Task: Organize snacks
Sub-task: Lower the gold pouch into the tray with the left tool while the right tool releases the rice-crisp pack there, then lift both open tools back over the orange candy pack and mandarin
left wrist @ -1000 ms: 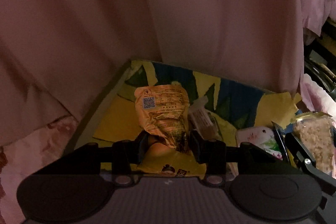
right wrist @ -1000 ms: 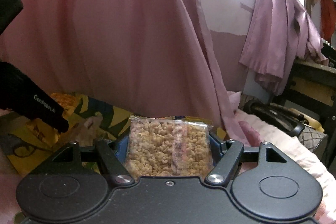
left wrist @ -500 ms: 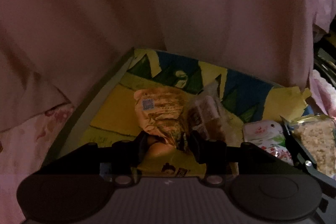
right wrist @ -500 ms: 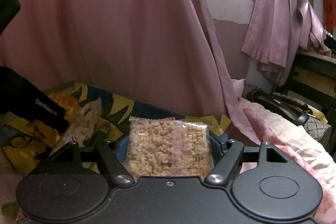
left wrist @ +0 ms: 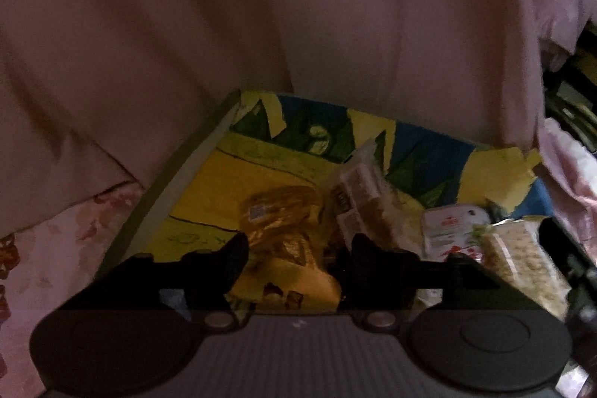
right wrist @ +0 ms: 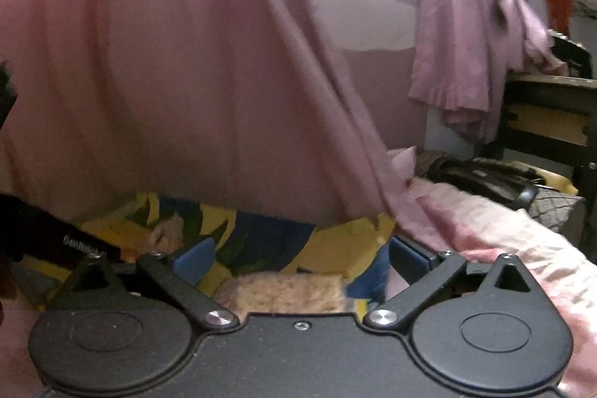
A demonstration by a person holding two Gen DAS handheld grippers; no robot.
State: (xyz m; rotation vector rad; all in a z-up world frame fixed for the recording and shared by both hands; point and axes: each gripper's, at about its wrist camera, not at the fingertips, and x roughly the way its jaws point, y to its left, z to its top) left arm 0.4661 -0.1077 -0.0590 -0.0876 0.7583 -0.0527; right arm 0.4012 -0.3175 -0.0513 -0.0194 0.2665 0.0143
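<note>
My left gripper (left wrist: 294, 243) is shut on an orange snack packet (left wrist: 283, 222), which hangs crumpled between the jaws above the yellow, blue and green patterned surface (left wrist: 209, 181). A clear packet of brown biscuits (left wrist: 360, 196) lies just right of it, then a white and red packet (left wrist: 451, 230) and a clear bag of puffed grain (left wrist: 522, 256). My right gripper (right wrist: 298, 254) stands wide open. The puffed grain bag (right wrist: 287, 293) lies low between its blue pads (right wrist: 194, 258), which do not touch it.
A pink curtain (right wrist: 168, 62) hangs close behind the patterned surface. Pink floral bedding (left wrist: 56, 248) lies at the left and more bedding (right wrist: 503, 241) at the right. A dark bag (right wrist: 481, 174) and a wooden desk (right wrist: 548, 114) stand at the far right.
My right gripper has opened and let go of the puffed grain bag, which now sits lower between the pads. My left gripper has drawn back a little with the orange packet, now crumpled.
</note>
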